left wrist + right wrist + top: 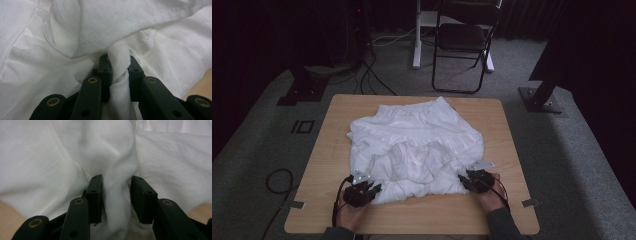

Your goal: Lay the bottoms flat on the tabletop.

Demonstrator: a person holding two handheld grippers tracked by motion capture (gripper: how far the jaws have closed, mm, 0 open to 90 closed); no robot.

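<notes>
Pretty dim room overall in the high view, the back and both sides go nearly black, and the white cloth (414, 145) is the brightest thing there, a bit washed out on top. Soft shadows sit in its folds. That shot is grainy and low on detail. Both gripper views are lit evenly with no glare, though the black jaws closest to the lens look soft.

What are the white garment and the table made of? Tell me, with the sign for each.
White garment: looks like thin woven cloth, perhaps cotton, matte; it crumples in soft folds and shows a stitched hem in the left gripper view.
Table: pale wood or a wood-look board, smooth and dull; faint grain lines run across its top. Which one, I cannot tell.
</notes>
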